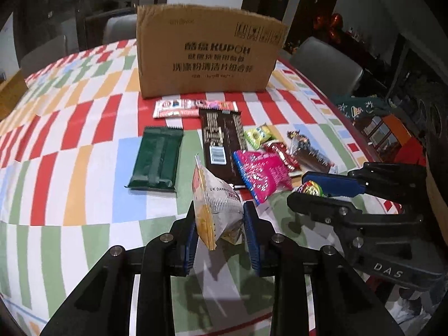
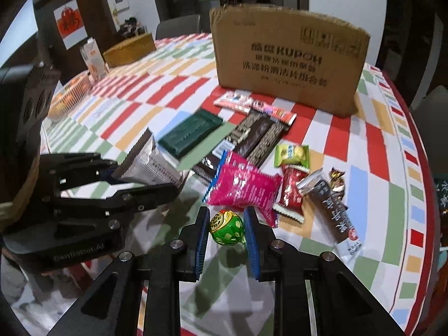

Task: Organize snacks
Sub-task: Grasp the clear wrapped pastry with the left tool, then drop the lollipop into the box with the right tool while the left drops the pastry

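My left gripper is shut on a silver and yellow snack pouch and holds it above the tablecloth; it also shows in the right wrist view. My right gripper is shut on a round green foil candy, which shows in the left wrist view too. Loose snacks lie ahead: a dark green pack, a long brown pack, a pink pack, a red pack, a small green-yellow pack and a brown bar. A cardboard box stands behind them.
A striped pink-white pack lies just in front of the box. The table has a chequered cloth. At the far left in the right wrist view stand a carton, a woven box and an orange basket. Chairs surround the table.
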